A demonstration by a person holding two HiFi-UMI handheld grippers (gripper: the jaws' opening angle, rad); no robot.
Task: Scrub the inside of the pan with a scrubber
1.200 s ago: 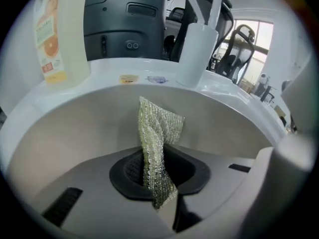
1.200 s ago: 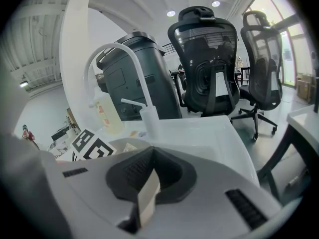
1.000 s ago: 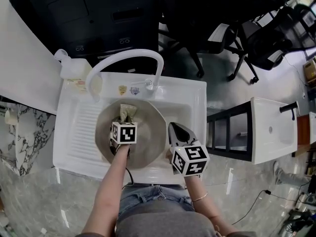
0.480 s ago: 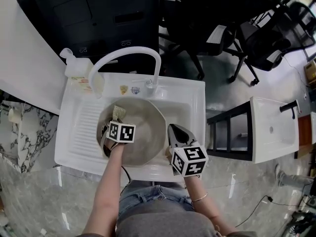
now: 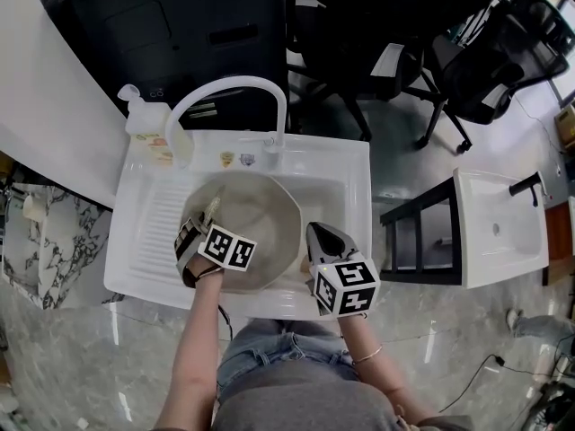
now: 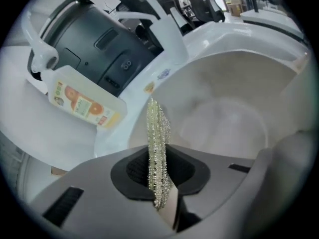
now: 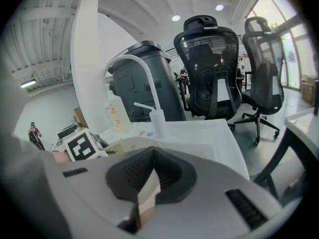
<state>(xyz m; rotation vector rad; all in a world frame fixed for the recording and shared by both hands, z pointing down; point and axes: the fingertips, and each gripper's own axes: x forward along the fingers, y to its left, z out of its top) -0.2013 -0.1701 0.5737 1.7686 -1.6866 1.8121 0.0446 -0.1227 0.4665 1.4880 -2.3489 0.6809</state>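
Observation:
A grey-beige pan lies in the basin of a white sink. My left gripper is over the pan's left rim, shut on a pale gold glittery mesh scrubber. In the left gripper view the scrubber stands upright between the shut jaws of that gripper, with the pan's inside to its right. My right gripper is at the pan's right edge. In its own view the right gripper is shut on a thin beige strip, apparently the pan's edge.
A white curved faucet arches over the basin's back. A soap bottle stands at the back left, beside the ribbed draining board. A black bin sits behind, office chairs at back right, and a second white sink to the right.
My left gripper has carried the scrubber from the middle back of the pan to its left rim. The right gripper has stayed at the pan's right edge.

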